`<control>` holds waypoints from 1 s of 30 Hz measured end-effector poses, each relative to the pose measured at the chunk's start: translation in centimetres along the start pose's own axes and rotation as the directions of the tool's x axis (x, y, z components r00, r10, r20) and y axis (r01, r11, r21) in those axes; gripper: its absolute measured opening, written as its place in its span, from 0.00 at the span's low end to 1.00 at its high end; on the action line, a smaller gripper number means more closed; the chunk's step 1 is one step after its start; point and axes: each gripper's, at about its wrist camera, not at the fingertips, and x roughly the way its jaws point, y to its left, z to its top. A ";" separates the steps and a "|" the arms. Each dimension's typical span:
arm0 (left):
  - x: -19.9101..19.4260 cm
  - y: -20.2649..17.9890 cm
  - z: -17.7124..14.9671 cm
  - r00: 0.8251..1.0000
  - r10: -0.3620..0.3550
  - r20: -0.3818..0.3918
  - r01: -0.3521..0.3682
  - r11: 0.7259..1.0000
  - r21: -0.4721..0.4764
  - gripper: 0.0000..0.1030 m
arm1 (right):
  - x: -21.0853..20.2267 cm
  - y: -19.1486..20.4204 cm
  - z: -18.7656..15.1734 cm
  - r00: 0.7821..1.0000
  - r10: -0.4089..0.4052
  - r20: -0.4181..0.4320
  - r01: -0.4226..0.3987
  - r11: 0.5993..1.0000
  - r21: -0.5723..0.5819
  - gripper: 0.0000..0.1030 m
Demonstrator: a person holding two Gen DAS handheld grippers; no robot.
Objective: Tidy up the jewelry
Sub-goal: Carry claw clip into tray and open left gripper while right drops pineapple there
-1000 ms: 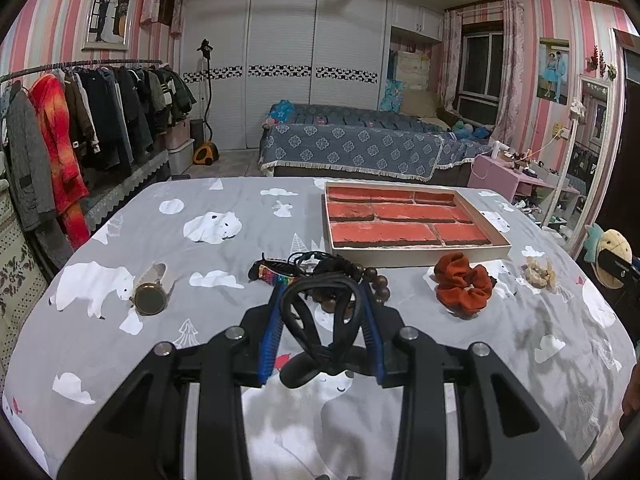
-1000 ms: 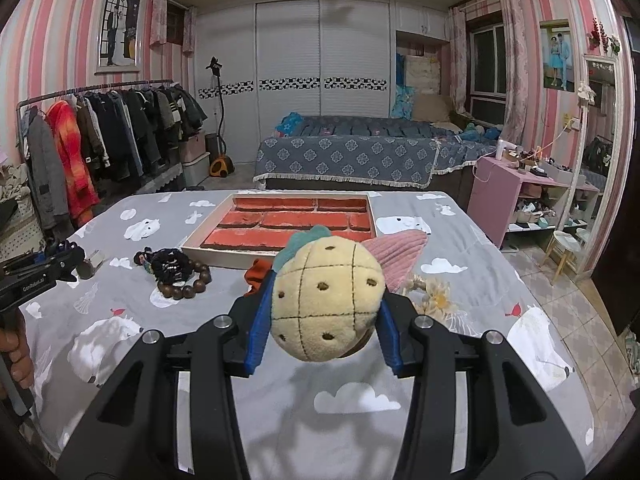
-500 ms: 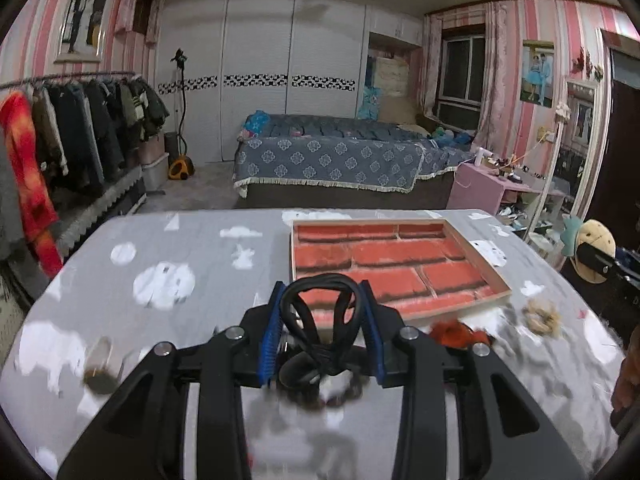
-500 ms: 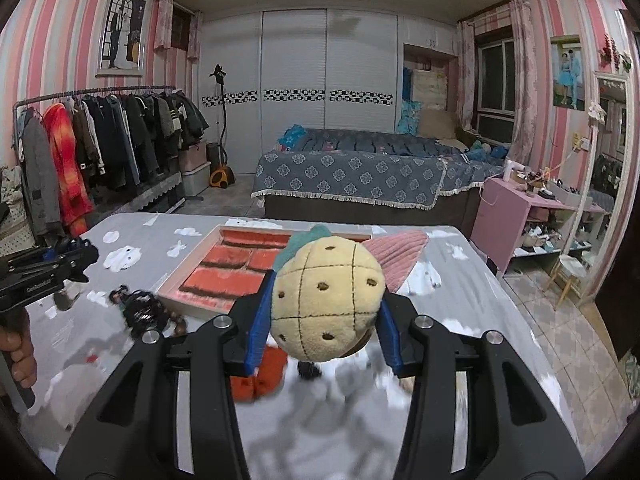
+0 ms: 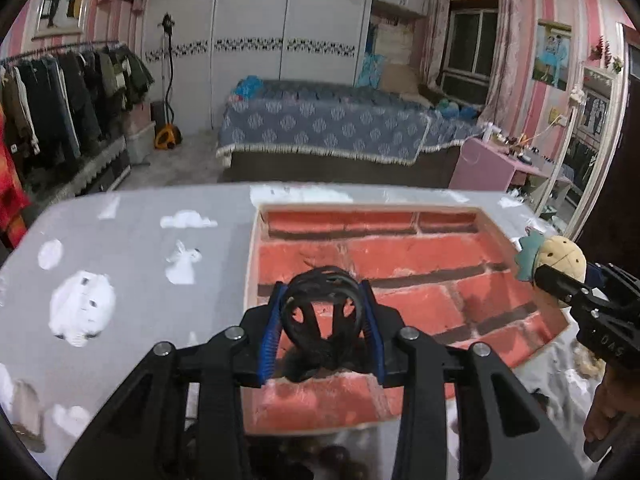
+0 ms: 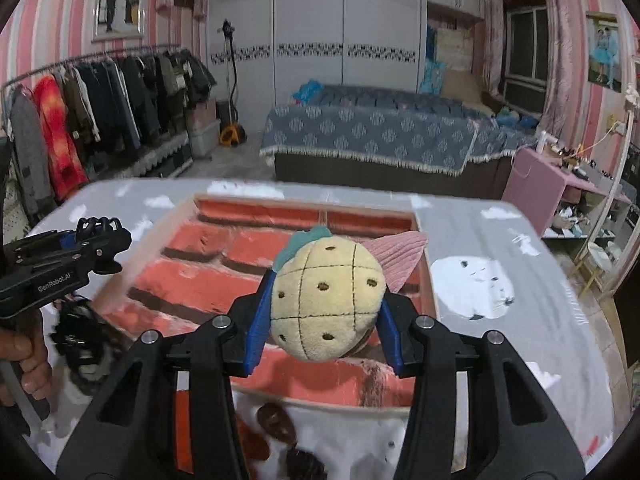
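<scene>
Left wrist view: a black hair tie (image 5: 323,312), its loops bunched and knotted at the base, is seen clamped between the blue pads of the left claw (image 5: 323,322), which is held over the near left part of a shallow tray (image 5: 494,224) lined in red brick pattern. The tray is set on a tabletop (image 5: 132,248) covered in a grey cloth printed with white bears and clouds, and its compartments appear bare, which suggests that the sorting is at an early stage. At the right edge of the same view the right claw (image 6: 322,320) is caught side-on. In the right wrist view it is shown closed on a plush pineapple hair clip (image 6: 326,300), yellow with stitched squares, a teal tuft and a pink ribbed piece behind it; the soft body is pinched at its sides, presumably so that it can be let go cleanly from above. Both pieces are carried above the tray rather than resting in it, a sign that a drop into it is being lined up. Dark beads (image 6: 300,462) are left lying on the cloth on the near side of the tray, just outside its rim, apparently awaiting their turn. The picture is blurred across the tabletop, so finer detail cannot be told
</scene>
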 end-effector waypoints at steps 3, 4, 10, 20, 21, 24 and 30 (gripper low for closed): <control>2.1 -0.3 -0.4 0.999 -0.008 -0.046 0.008 1.000 0.000 0.35 | 2.8 -0.2 -0.5 0.999 0.001 -0.053 -0.001 1.000 0.008 0.46; 2.6 -0.3 -0.6 0.998 -0.012 -0.059 0.012 1.000 -0.002 0.35 | 3.7 -0.4 -0.7 0.997 0.008 -0.072 -0.007 1.000 0.016 0.46; 4.6 0.0 -0.8 0.993 -0.013 -0.118 0.012 1.000 -0.008 0.43 | 6.3 -0.6 -1.6 0.991 -0.005 -0.131 0.008 1.000 0.023 0.50; 2.6 1.0 0.2 0.996 -0.011 -0.087 0.009 1.000 -0.030 0.53 | 3.7 -1.1 -1.0 0.996 -0.014 -0.084 0.016 0.999 0.030 0.66; 1.2 1.1 0.6 0.998 -0.007 -0.063 0.006 1.000 -0.022 0.53 | 3.0 -1.1 -0.8 0.997 -0.018 -0.070 0.020 0.999 0.029 0.66; -2.5 1.5 1.4 1.000 0.010 -0.003 -0.010 1.000 -0.008 0.63 | -1.1 -1.2 0.3 1.000 -0.019 0.003 0.019 0.999 0.027 0.67; -10.1 3.6 -0.2 0.990 0.103 0.096 -0.104 0.995 -0.002 0.63 | -9.2 -2.3 -1.0 0.993 -0.043 0.109 0.039 0.998 0.042 0.75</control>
